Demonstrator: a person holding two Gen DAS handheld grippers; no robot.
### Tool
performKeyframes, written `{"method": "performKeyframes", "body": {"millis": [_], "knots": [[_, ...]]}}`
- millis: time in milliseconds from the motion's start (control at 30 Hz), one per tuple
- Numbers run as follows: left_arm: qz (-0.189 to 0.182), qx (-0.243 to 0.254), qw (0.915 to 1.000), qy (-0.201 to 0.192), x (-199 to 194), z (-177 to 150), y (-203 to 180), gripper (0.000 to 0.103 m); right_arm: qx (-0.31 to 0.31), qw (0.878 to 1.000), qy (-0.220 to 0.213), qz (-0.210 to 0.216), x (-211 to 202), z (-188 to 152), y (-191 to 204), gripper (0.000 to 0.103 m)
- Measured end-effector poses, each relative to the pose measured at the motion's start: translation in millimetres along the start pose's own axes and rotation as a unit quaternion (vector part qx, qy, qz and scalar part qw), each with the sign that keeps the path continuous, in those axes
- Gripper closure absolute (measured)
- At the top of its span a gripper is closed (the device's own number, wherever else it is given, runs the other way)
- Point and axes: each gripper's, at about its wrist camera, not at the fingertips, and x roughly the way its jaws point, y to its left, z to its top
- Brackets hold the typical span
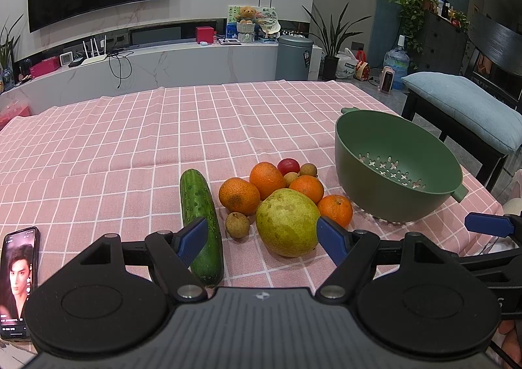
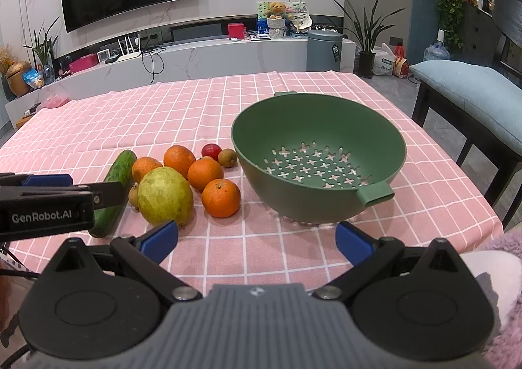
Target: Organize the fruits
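Fruit pile on pink checked tablecloth (image 1: 130,140), just left of green colander (image 2: 326,127): big yellow-green pear (image 1: 287,222) nearest, four oranges (image 1: 267,179) touching behind, cherry tomato (image 1: 288,166) and small brown longans (image 1: 237,224) among them. Cucumber (image 1: 199,222) at pile's left edge. Colander holding nothing. Phone (image 1: 18,281) farther left of colander, screen lit. Left gripper (image 1: 261,238) jaws wide, flanking pear, gripping nothing. Right gripper (image 2: 256,240) jaws wide, before colander, holding nothing.

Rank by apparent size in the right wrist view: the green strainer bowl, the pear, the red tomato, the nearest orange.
1. Green strainer bowl
2. Pear
3. Nearest orange
4. Red tomato

The tomato lies farther from the camera, which exaggerates its smallness, but the order seems safe.
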Motion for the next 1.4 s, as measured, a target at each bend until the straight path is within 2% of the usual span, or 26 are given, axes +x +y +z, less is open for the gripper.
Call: {"method": "performKeyframes", "body": {"millis": [867,1067,1267,1333,1400], "knots": [[0.000,0.001,1.0000,0.001,0,0,0,0.014,-0.001,1.000,0.000,-0.001,1,0,1,0.004],[-0.012,-0.008,0.9999,0.006,1,0,4,0.014,-0.007,1.000,0.004,0.007,1,2,3,0.004],[-0.016,-0.027,0.9989,0.034,8,3,10,0.030,-0.023,0.999,0.019,0.034,6,10,9,0.005],[-0.017,-0.029,0.9987,0.039,8,6,11,0.036,-0.026,0.998,0.024,0.042,9,12,12,0.009],[-0.025,-0.027,0.9983,0.046,8,11,12,0.041,-0.030,0.998,0.031,0.051,14,16,15,0.019]]}}
